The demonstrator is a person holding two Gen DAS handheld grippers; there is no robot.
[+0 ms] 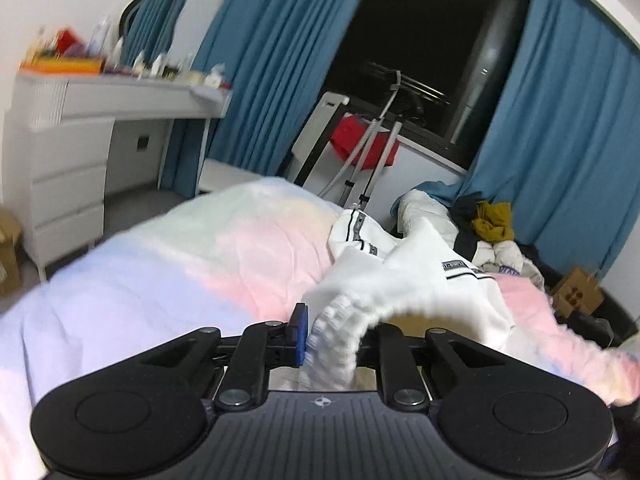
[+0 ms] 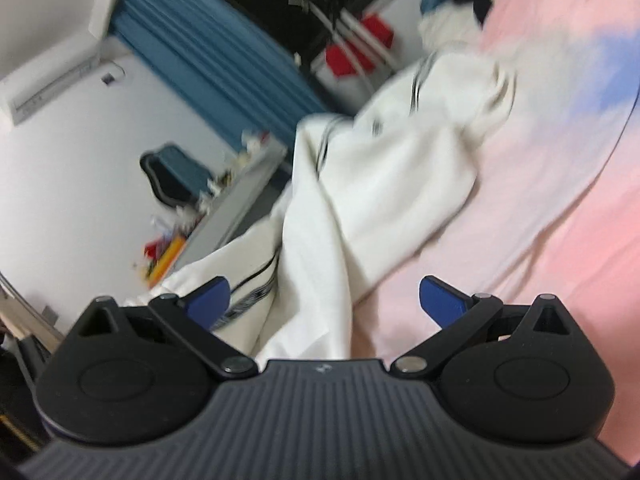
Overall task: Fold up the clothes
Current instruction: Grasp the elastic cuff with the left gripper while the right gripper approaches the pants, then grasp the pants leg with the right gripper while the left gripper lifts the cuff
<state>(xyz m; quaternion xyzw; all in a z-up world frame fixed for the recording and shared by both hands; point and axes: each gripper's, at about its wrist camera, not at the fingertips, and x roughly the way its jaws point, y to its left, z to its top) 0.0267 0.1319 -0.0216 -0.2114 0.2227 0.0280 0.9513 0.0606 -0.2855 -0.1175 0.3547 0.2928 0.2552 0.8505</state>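
Observation:
A white garment with black striped trim (image 1: 404, 276) lies crumpled on a bed with a pastel pink, white and lilac sheet (image 1: 160, 264). My left gripper (image 1: 332, 340) is shut on the garment's ribbed white hem, lifted just above the sheet. In the right wrist view the same garment (image 2: 360, 184) hangs in folds and trails onto the sheet (image 2: 540, 200). My right gripper (image 2: 324, 304) is open, its blue pads wide apart, with a fold of the white cloth lying between them.
A white dresser with drawers (image 1: 72, 160) stands left of the bed, cluttered on top. Blue curtains (image 1: 280, 52) frame a dark window. A folding rack with red cloth (image 1: 364, 144) stands beyond the bed. A heap of other clothes (image 1: 488, 232) lies at the far right.

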